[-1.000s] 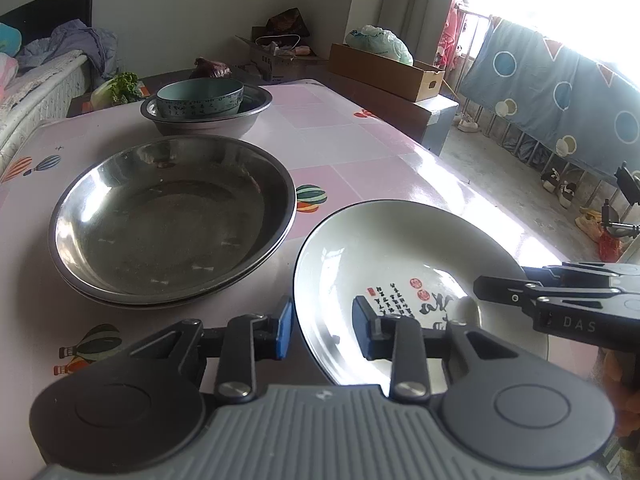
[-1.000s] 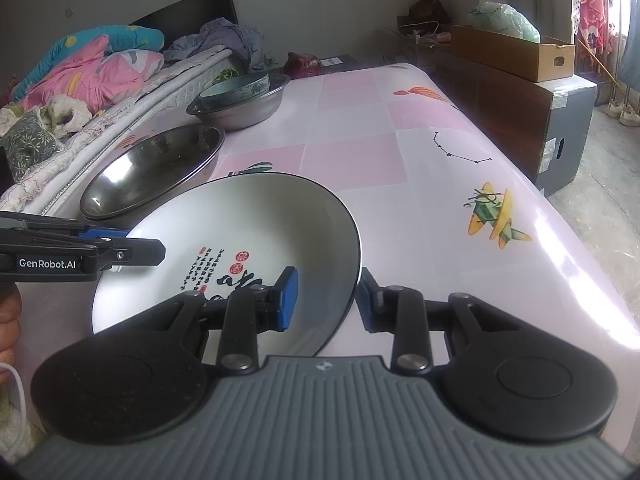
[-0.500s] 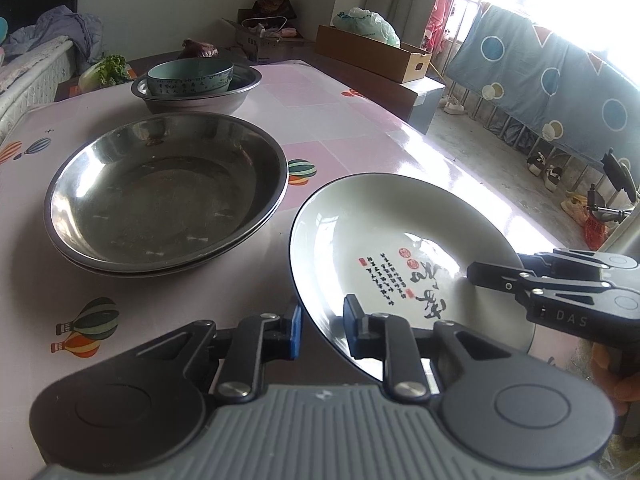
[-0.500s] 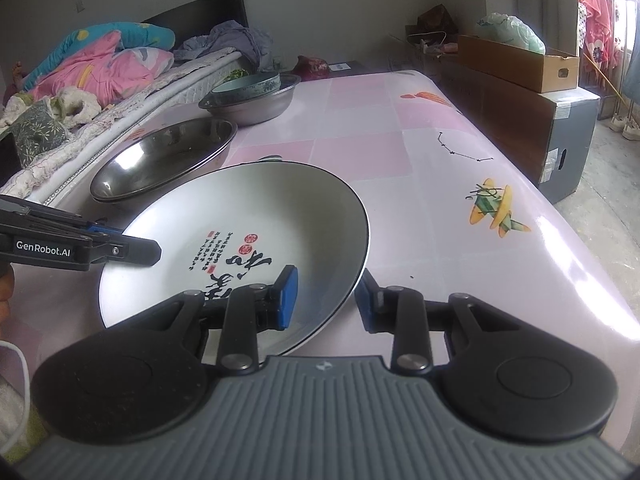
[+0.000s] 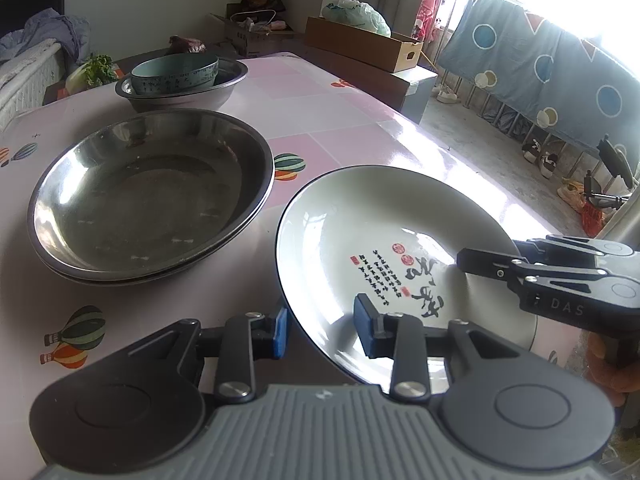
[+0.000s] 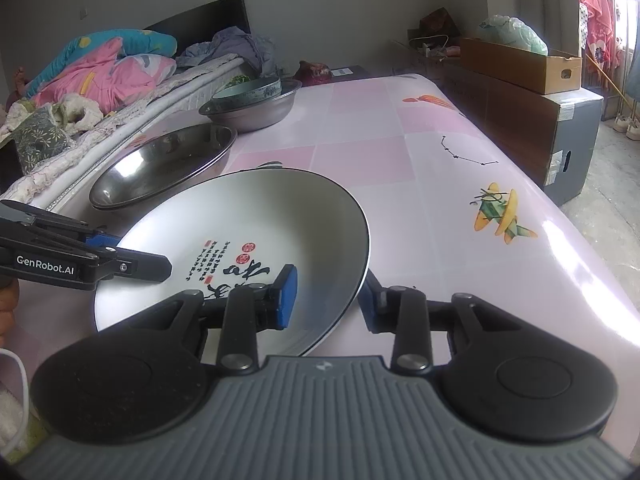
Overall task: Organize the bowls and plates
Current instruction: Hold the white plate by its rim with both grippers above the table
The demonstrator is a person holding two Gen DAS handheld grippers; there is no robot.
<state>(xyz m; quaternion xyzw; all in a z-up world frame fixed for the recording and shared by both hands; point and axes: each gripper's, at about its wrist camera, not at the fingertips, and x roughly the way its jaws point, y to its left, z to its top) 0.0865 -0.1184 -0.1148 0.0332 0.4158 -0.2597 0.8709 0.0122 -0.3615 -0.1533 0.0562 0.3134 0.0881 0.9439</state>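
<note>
Left wrist view: the left claw (image 5: 322, 330) stands part open, its blue pads (image 5: 280, 332) straddling the near-left rim of the white calligraphy plate (image 5: 380, 240), one pad outside the rim and one over the plate's well; whether either pad presses the rim I cannot tell. The plate sits at 4 o'clock on the pink counter (image 5: 352, 120), its far edge raised. At 3 o'clock the right claw (image 5: 464, 258) reaches in over the plate's opposite rim. At 10 o'clock lie stacked steel basins (image 5: 148, 200), just beside the plate; at 12 o'clock a smaller steel basin (image 5: 224, 88) holds a pale green ceramic bowl (image 5: 176, 74).

Right wrist view: the right claw (image 6: 330, 298) is likewise part open across the plate's (image 6: 260, 220) near-right rim, left pad (image 6: 287, 298) inside over the well, the other finger outside and mostly hidden behind the rim; contact cannot be told. The left claw (image 6: 162, 266) comes in at 9 o'clock over the plate's far side. The stacked basins (image 6: 160, 168) sit at 10 o'clock, the basin (image 6: 256, 114) with the bowl (image 6: 248, 90) at 11 o'clock, a bed (image 6: 100, 92) beyond the counter (image 6: 440, 160)
</note>
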